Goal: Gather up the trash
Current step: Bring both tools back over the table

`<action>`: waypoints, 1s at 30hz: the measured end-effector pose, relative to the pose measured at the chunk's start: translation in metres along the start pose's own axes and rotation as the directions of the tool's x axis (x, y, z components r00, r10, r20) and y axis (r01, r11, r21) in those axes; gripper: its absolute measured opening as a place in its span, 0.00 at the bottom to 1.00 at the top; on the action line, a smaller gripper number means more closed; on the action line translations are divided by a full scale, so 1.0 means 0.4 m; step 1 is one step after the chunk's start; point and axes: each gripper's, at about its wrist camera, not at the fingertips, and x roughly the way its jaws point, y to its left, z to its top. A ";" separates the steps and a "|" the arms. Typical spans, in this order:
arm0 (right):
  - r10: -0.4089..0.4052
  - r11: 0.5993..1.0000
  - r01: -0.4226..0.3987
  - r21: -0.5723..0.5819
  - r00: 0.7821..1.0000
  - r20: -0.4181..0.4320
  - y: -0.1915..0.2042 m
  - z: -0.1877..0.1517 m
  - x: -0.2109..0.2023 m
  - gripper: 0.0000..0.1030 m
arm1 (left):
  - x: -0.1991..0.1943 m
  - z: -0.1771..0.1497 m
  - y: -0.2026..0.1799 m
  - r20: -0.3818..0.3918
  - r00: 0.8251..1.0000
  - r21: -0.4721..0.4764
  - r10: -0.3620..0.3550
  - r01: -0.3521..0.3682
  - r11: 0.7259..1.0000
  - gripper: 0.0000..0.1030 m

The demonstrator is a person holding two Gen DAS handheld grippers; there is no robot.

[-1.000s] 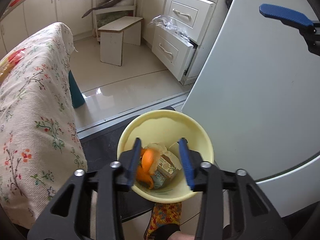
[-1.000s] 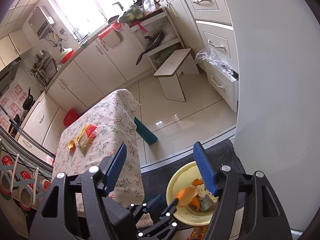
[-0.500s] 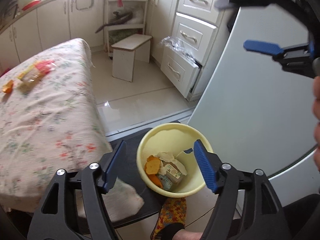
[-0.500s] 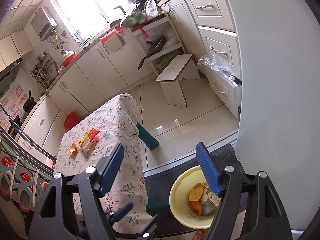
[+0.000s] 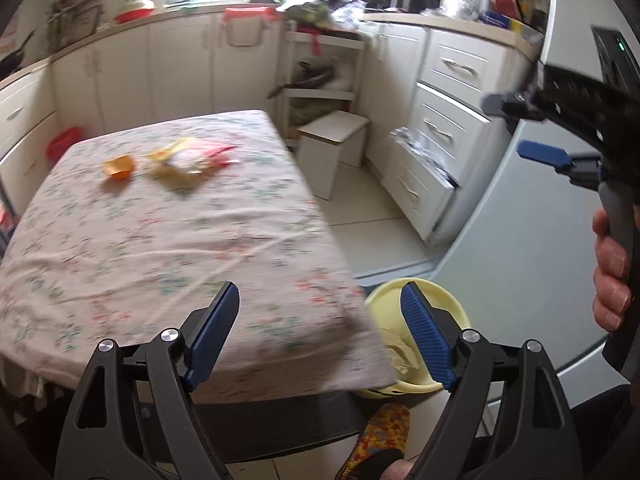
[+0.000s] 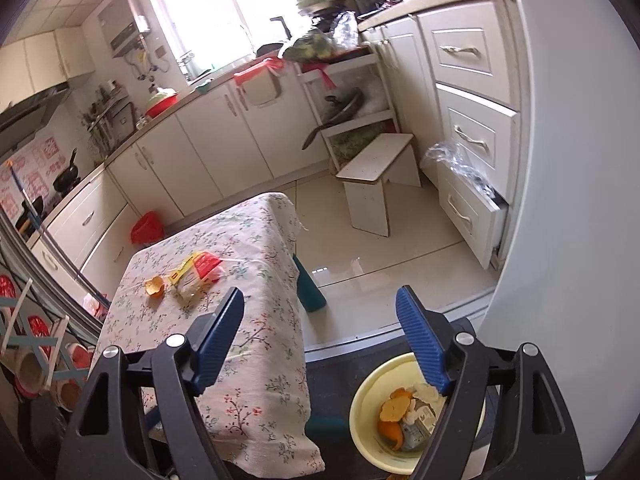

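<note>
peel (image 6: 154,286) and wrapper (image 6: 196,274) lie side by side on the table (image 6: 256,360); bowl (image 6: 366,432) sits on the floor right of the table, holding scraps (image 6: 400,412); stool (image 6: 376,184) stands behind.

We count one yellow bin (image 6: 362,432) on the floor, with two orange peel pieces (image 6: 394,404) and one small carton (image 6: 420,424) in it. On the one floral-clothed table (image 6: 256,360) we see one orange peel (image 6: 154,286) and one red-yellow wrapper (image 6: 198,272). One white stool (image 6: 376,184) stands behind.
</note>
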 end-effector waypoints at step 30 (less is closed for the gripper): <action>0.107 0.953 -0.115 -0.281 0.993 -0.044 0.340 -0.078 0.108 0.77 | -0.144 -0.029 0.391 0.092 0.964 -0.200 0.249 -0.227 0.953 0.84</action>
